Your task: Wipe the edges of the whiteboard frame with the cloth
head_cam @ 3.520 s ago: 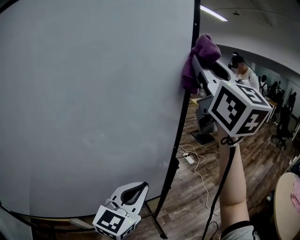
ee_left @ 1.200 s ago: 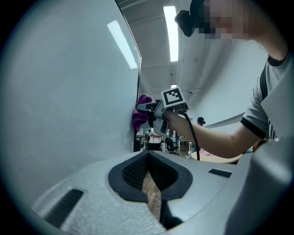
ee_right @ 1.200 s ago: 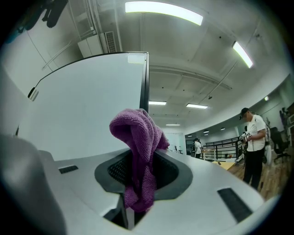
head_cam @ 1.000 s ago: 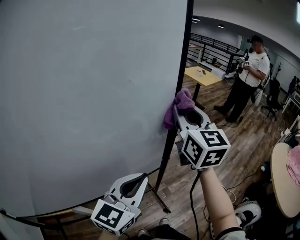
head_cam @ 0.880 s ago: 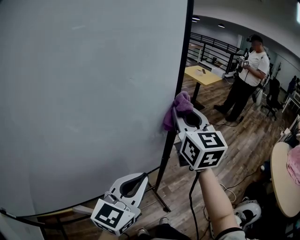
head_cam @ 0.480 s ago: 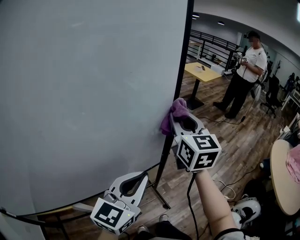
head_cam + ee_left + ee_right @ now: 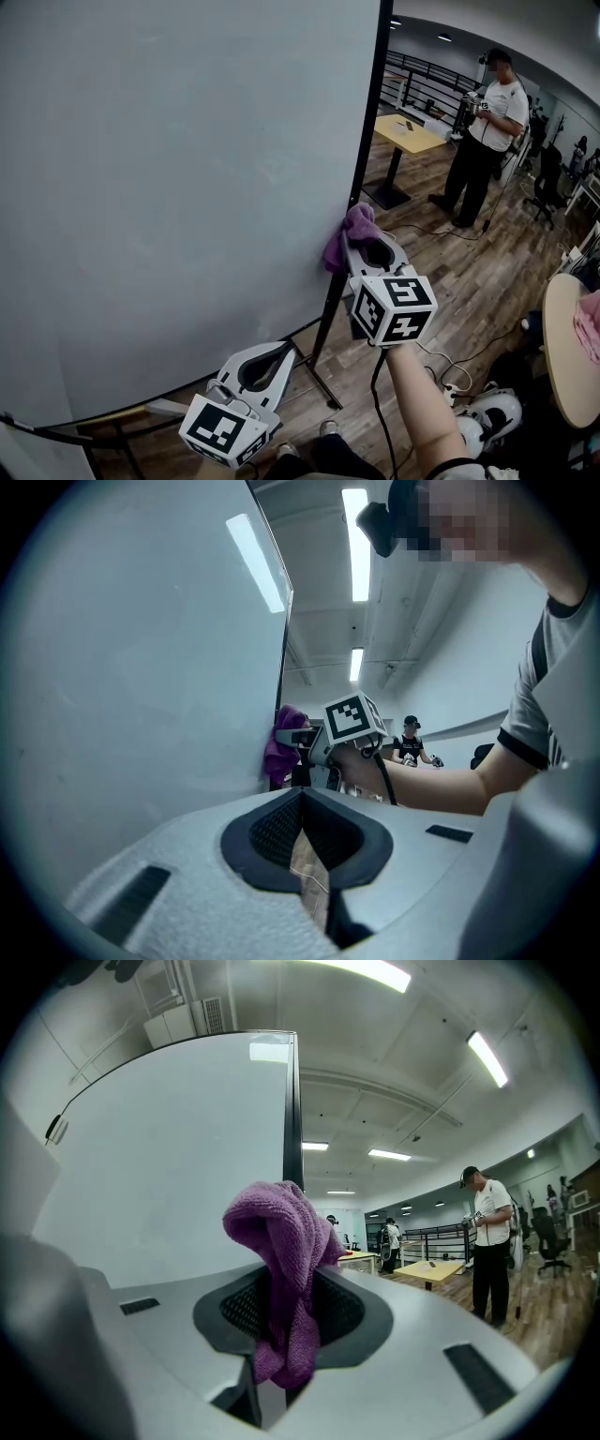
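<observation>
The big whiteboard fills the left of the head view; its black frame edge runs down the right side. My right gripper is shut on a purple cloth, and the cloth presses against that frame edge low down. In the right gripper view the cloth hangs bunched between the jaws of the right gripper, with the frame edge just behind. The left gripper hangs lower, below the board's bottom corner, shut on nothing. Its own view shows the left gripper closed and the cloth ahead.
The board's black stand legs spread over the wooden floor under the gripper. A person stands at the back right beside a yellow table. A round table edge is at the far right, with cables on the floor.
The right gripper has slid the cloth down the right frame edge, from near the top to low on the board. The left gripper has hardly moved.
</observation>
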Available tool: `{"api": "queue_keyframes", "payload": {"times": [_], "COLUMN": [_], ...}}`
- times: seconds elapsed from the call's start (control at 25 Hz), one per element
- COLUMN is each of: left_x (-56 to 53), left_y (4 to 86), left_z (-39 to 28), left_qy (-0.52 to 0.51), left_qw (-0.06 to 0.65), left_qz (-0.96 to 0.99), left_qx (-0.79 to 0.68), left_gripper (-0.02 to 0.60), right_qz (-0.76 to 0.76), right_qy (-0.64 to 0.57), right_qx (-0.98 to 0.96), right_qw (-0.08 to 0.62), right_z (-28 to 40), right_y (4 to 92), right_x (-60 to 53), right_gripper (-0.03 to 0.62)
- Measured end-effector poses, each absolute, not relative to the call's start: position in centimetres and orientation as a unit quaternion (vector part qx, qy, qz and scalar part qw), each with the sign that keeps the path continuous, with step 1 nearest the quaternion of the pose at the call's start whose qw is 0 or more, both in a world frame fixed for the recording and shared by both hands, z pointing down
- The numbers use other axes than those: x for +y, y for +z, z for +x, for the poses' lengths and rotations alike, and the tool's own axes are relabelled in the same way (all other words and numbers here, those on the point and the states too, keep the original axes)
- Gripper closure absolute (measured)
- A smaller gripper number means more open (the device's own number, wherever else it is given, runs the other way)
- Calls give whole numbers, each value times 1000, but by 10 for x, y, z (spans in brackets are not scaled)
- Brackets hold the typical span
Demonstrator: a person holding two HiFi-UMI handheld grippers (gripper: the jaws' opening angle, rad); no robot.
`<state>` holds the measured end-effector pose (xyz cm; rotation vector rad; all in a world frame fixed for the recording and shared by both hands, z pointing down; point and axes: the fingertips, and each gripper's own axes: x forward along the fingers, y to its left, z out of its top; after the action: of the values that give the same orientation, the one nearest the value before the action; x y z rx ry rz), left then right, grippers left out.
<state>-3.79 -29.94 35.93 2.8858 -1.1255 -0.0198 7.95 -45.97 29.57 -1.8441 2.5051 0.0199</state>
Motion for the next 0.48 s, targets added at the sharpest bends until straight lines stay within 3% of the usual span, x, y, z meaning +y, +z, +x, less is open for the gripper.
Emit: {"api": "queue_keyframes", "payload": {"times": [0.48], "left_x": [-297], "left_y": [375], "left_z": [-44], "left_qy": [1], "left_qw": [41], "left_qz": [929], "left_qx": [-367], "left_gripper": [563], "right_qz": [-605], "right_qy": [34], "right_qx": [795], "right_qw": [4], "right_z": [73], "right_y": [314], "right_x": [-456], "right_gripper": [491]}}
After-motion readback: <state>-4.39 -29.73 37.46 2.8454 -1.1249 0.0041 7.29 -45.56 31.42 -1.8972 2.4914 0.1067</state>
